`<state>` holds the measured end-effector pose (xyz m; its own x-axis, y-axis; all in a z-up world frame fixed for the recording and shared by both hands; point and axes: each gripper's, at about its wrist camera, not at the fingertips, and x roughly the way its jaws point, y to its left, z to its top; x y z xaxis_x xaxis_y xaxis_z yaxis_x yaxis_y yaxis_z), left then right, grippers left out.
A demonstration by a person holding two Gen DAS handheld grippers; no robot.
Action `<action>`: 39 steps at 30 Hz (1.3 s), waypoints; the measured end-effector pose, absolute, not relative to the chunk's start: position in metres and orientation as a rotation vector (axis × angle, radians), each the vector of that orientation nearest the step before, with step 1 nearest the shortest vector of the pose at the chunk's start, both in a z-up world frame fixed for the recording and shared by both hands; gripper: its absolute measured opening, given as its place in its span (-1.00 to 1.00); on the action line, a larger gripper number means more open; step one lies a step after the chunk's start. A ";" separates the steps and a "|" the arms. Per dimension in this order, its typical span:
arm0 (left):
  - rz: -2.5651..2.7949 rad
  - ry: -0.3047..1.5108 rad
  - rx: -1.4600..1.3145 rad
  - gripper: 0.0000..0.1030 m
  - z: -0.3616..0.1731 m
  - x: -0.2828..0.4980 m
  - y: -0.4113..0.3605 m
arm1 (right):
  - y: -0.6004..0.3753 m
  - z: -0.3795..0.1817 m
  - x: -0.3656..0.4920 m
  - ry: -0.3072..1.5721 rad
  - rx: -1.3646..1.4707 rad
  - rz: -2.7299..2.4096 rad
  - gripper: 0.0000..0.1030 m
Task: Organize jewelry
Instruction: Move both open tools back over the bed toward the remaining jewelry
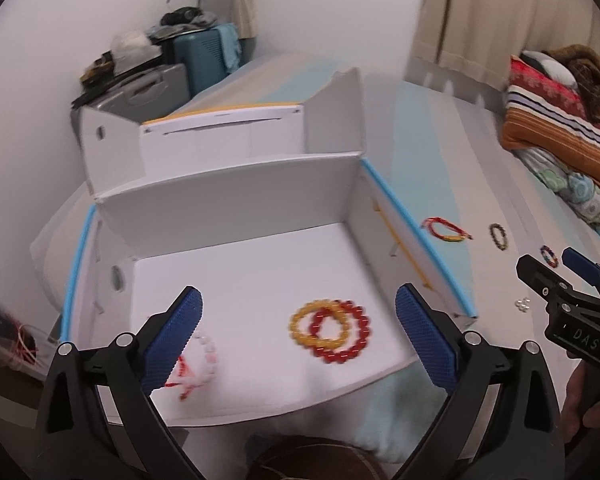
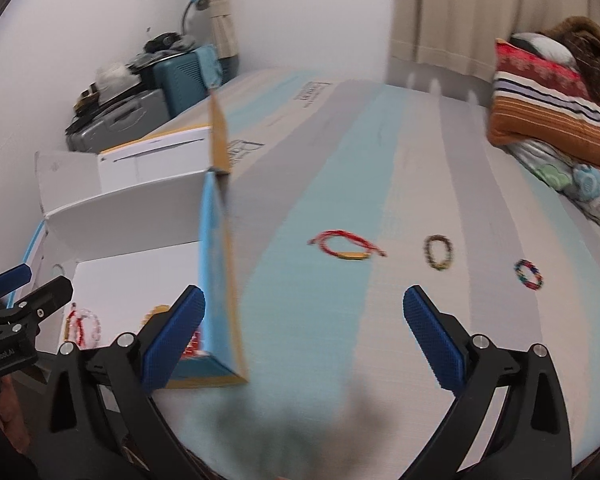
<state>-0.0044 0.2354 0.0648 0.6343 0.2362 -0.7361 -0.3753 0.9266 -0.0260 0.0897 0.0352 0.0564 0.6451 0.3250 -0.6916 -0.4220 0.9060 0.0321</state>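
A white cardboard box [image 1: 236, 280] with light-blue outer walls is sitting open on a bed [image 2: 340, 200] covered in a striped grey, white and pale-blue sheet. Three bracelets are lying on the box's smooth white floor: a yellow bead ring [image 1: 320, 324] and a red bead ring [image 1: 346, 332], both of round glossy beads and overlapping each other toward the right wall, and a pale pink bead one [image 1: 206, 364] with red cord toward the left, partly hidden behind a finger. Three more are resting on the sheet to the right of the box, apart from one another: a red cord bracelet [image 2: 346, 248] with a gold bar nearest the box, a dark bead ring [image 2: 438, 257] farther right, and a multicoloured bead ring [image 2: 529, 274] farthest right. A small cluster of white beads [image 1: 523, 303] is lying on the sheet right of the box as well; their number is too small to tell. The left hand-held gripper [image 1: 298, 326] is hovering over the box, its fingers spread wide with nothing between the blue knurled pads [image 1: 428, 340]. The right hand-held gripper [image 2: 304, 330] is hovering over the sheet just right of the box, its fingers likewise spread and empty. Folded striped blankets [image 2: 556, 120] are piled at the far right of the bed.
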 end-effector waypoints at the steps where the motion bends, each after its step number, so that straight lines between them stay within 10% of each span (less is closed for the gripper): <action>1: 0.341 0.812 -0.178 0.87 0.065 0.000 0.228 | 0.026 0.057 0.092 0.758 -0.131 0.415 0.85; 39: -0.051 0.935 -0.060 0.88 -0.062 0.174 -0.022 | -0.244 -0.042 0.277 0.859 0.063 -0.010 0.85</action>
